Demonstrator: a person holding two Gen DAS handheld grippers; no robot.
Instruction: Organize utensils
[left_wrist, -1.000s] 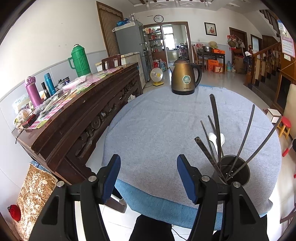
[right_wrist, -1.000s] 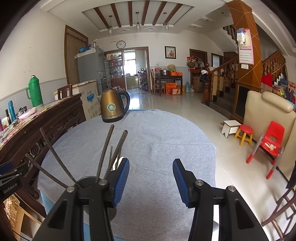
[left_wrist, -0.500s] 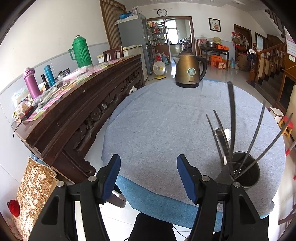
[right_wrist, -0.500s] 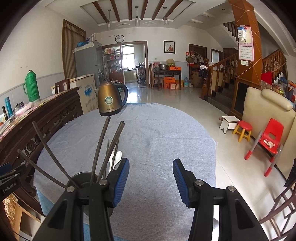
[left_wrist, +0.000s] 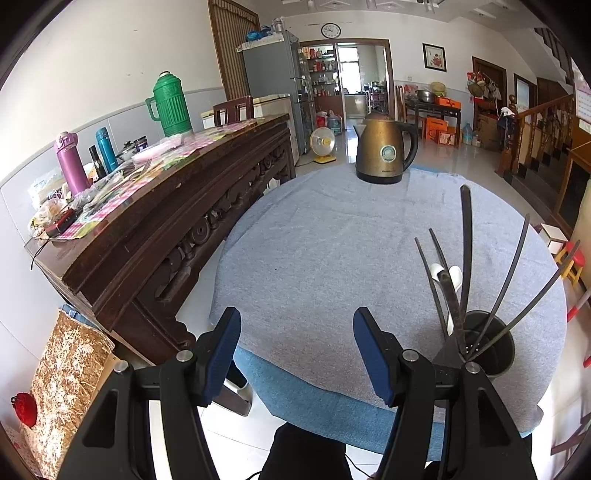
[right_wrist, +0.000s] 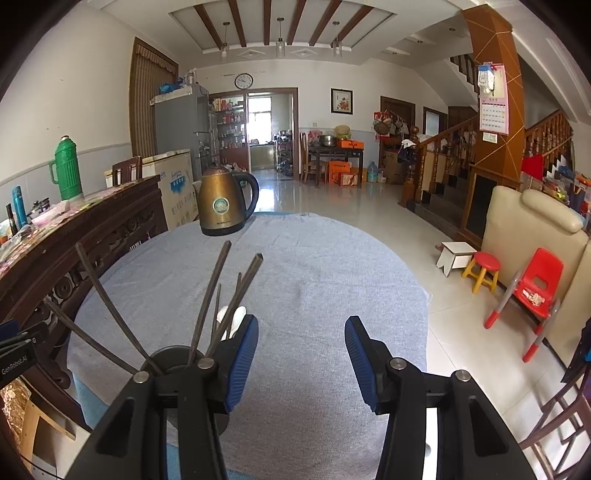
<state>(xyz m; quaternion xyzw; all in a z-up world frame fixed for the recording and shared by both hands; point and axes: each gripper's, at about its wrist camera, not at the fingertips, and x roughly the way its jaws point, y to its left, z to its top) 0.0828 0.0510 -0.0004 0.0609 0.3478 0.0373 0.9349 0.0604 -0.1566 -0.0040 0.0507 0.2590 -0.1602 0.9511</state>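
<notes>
On the grey-clothed table (left_wrist: 332, 240), a dark utensil holder (left_wrist: 487, 343) with chopsticks (left_wrist: 466, 236) stands at four o'clock of the empty, parted left gripper (left_wrist: 295, 347), nine o'clock of the parted, empty right gripper (right_wrist: 299, 354).

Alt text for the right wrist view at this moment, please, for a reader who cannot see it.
The right hand-held gripper hangs open and empty over a round table under a grey cloth. Left of it, a dark utensil holder holds fanned-out dark chopsticks and white spoons. A bronze kettle stands at the table's far edge.
</notes>
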